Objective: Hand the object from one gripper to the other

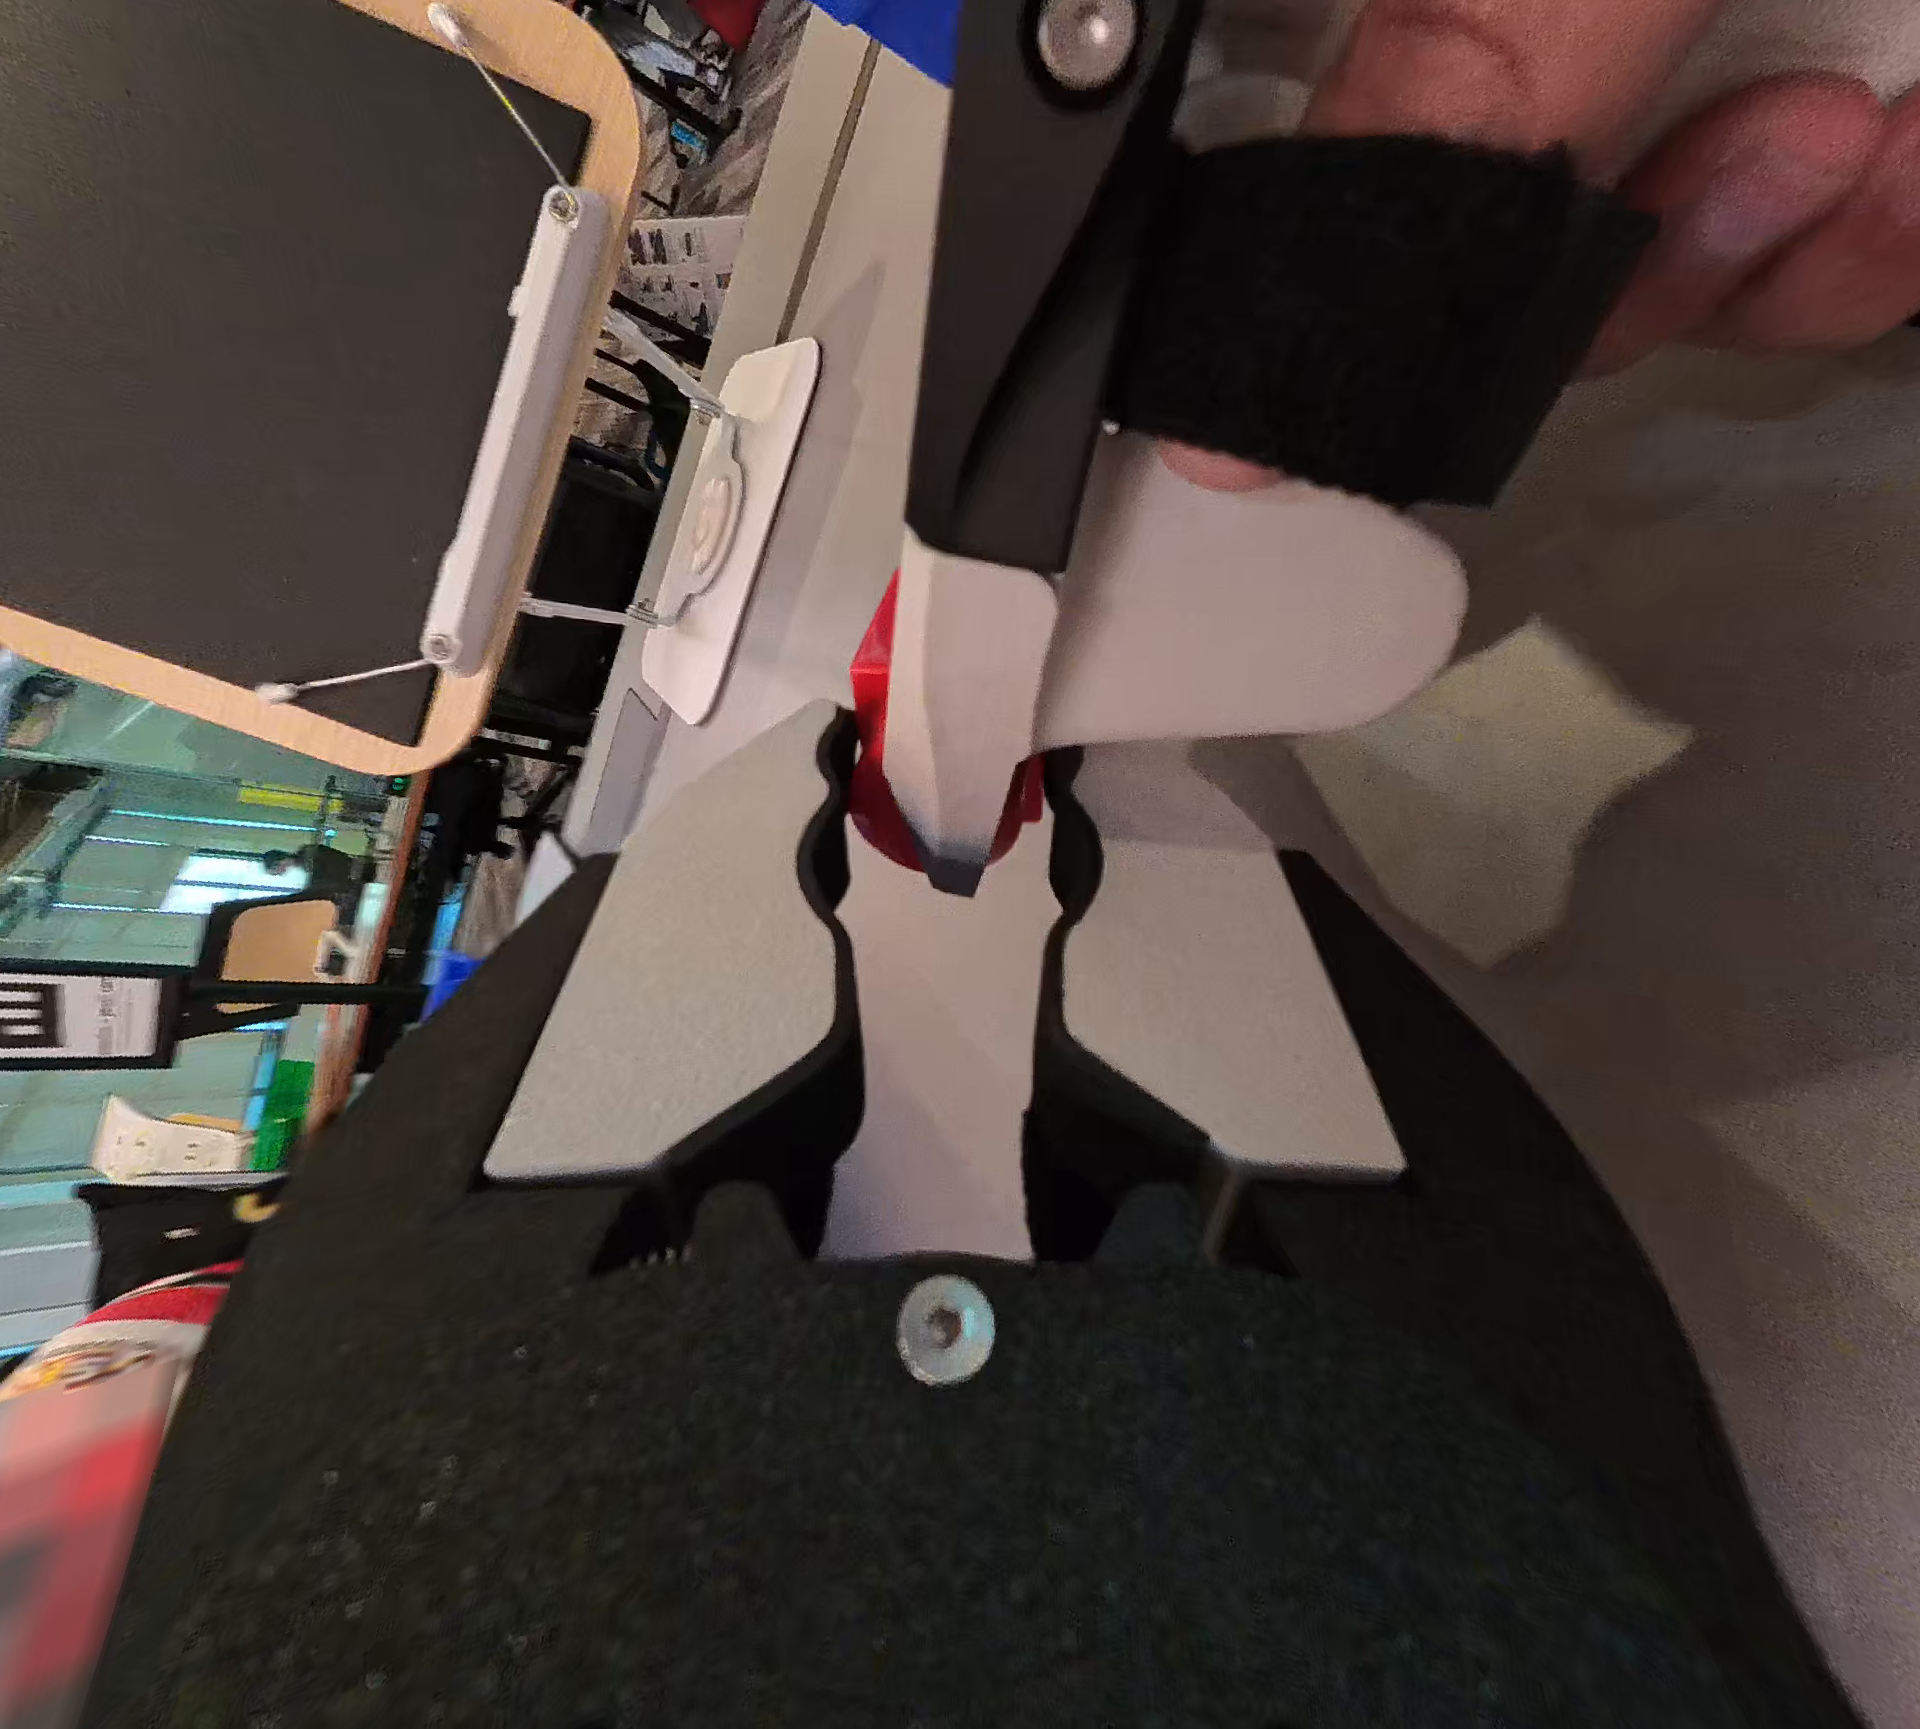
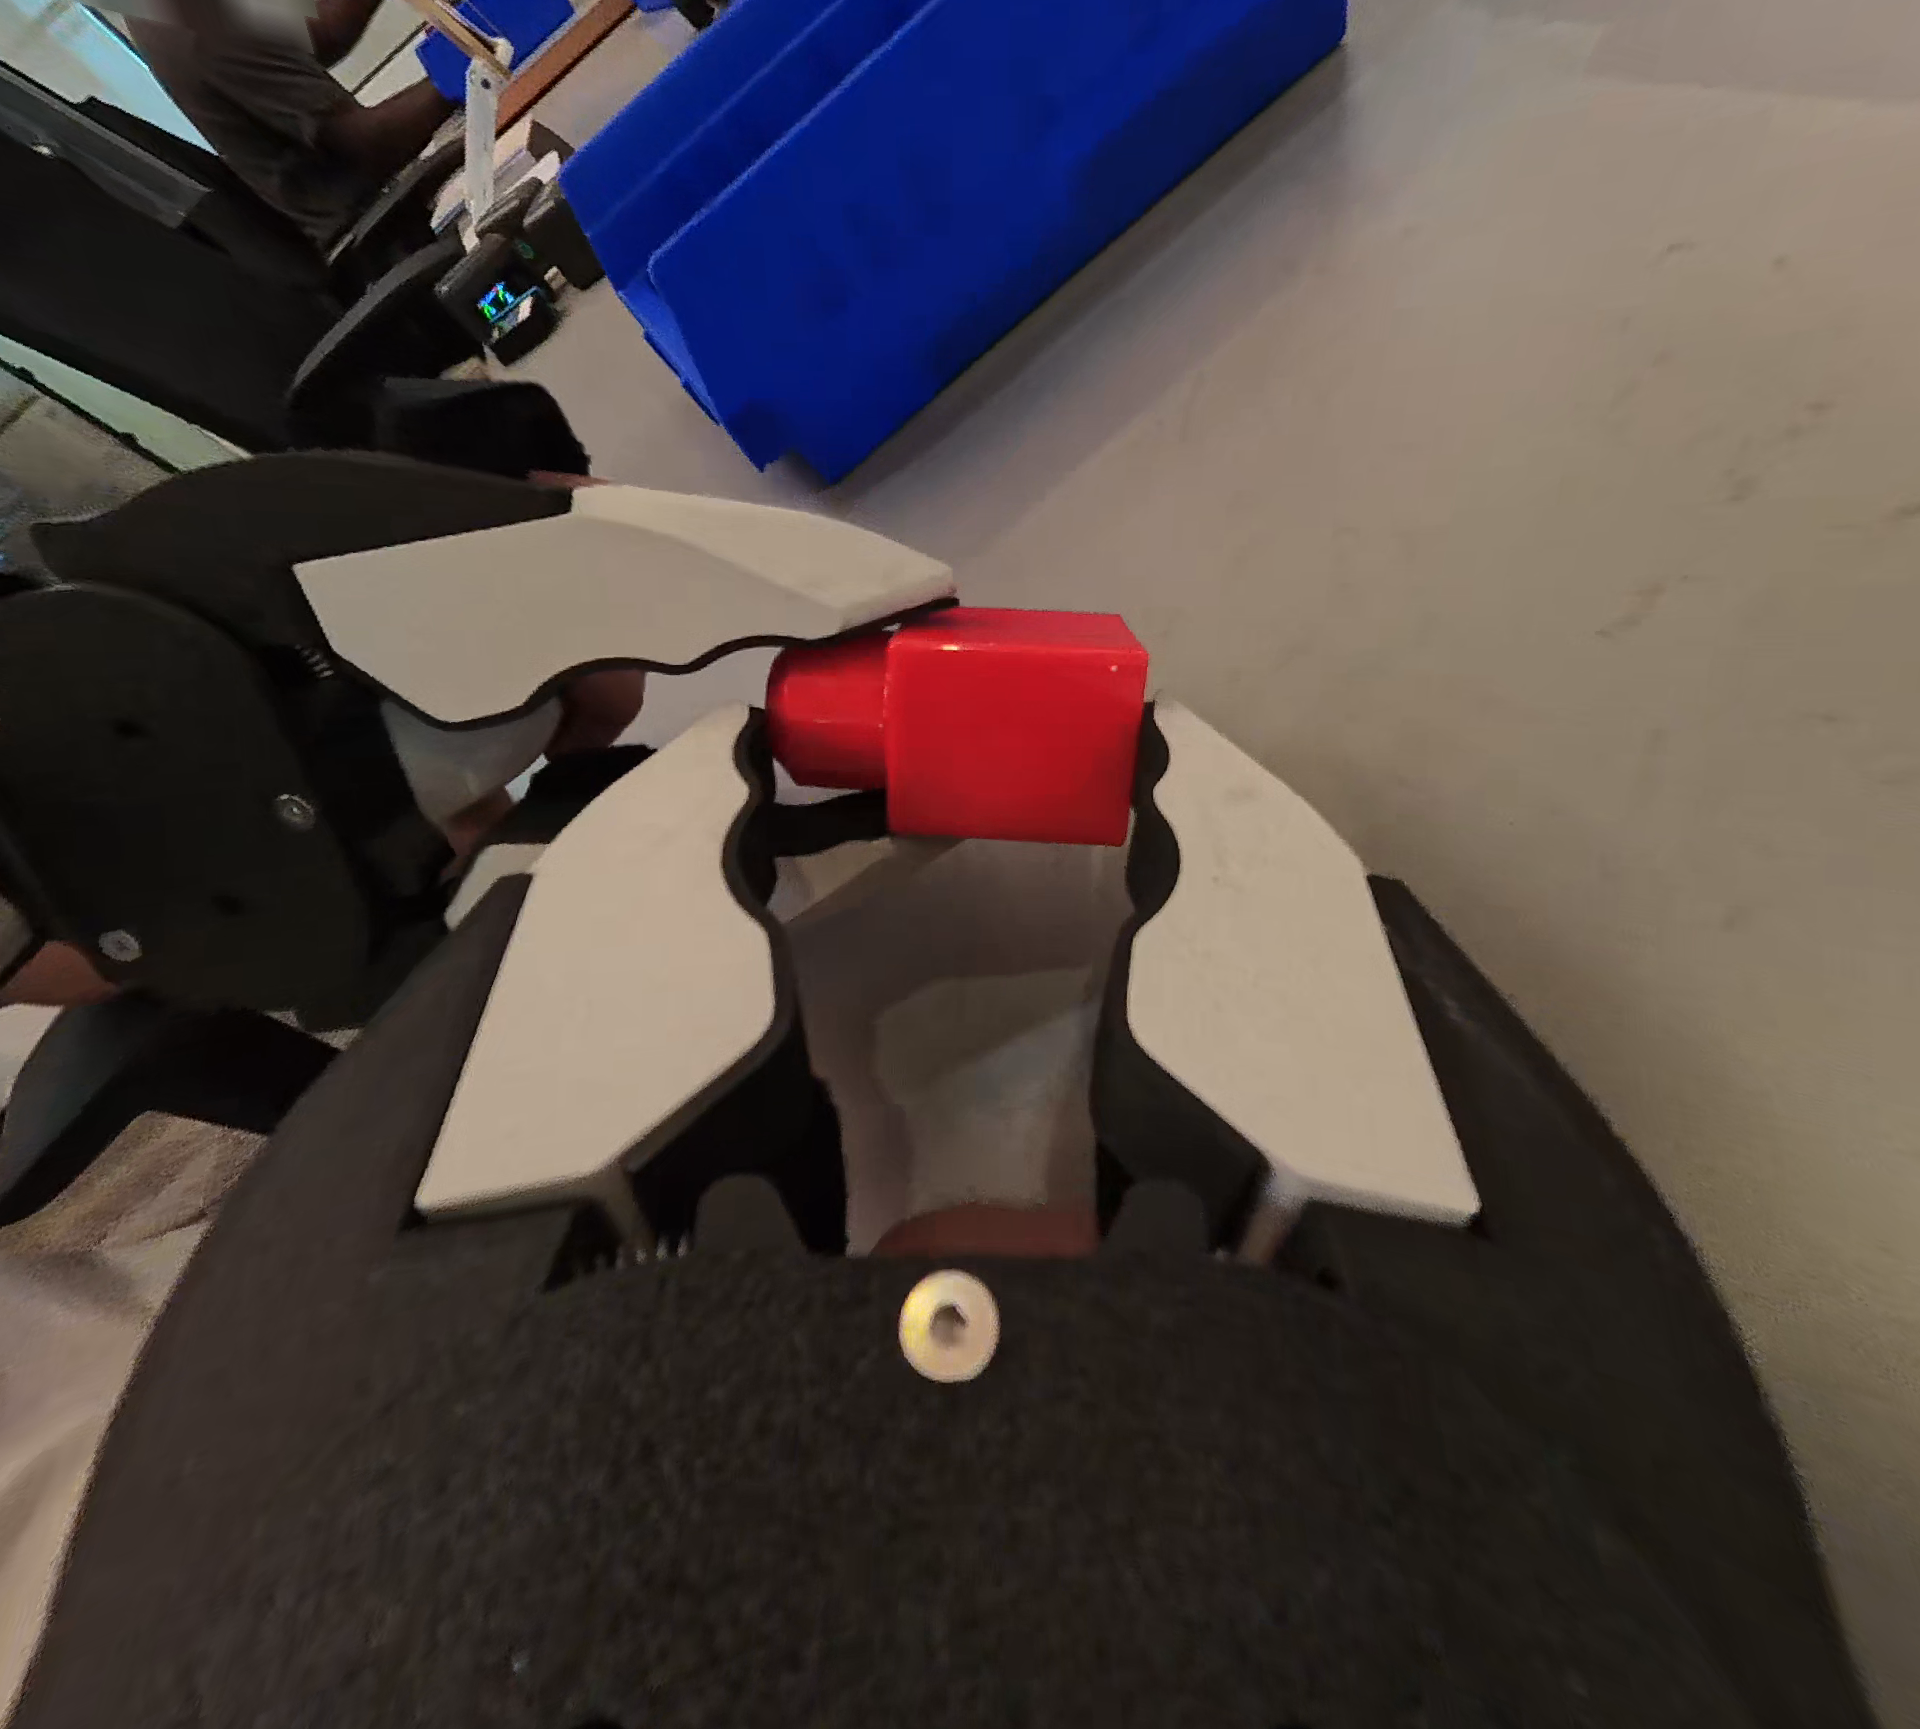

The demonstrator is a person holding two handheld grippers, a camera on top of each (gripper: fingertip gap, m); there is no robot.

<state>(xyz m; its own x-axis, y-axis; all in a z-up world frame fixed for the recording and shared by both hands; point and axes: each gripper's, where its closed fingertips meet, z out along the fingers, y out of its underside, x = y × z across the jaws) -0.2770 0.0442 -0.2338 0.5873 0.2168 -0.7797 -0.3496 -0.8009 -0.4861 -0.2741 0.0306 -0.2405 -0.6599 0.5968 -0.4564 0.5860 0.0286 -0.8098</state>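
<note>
A red block [image 2: 1008,723], with a square body and a round stub on one end, hangs above the grey table [image 2: 1558,484]. My right gripper [image 2: 951,729] is shut on it, one tip on the stub end and one on the square end. My left gripper [image 2: 862,703] comes in from the left and is shut on it too, with its upper finger [image 2: 623,599] on top of the block. In the left wrist view the left gripper [image 1: 945,775] has the block [image 1: 881,671] between its tips. The right gripper's white finger [image 1: 961,723] hides most of the block.
Blue bins [image 2: 987,173] stand on the table just behind the grippers. A hand [image 1: 1610,69] holds the right gripper from above. A wood-framed black board [image 1: 260,277] on a white stand [image 1: 727,516] is at the left. A person [image 2: 291,100] sits far off. Left and right tips are no more than a few centimetres apart.
</note>
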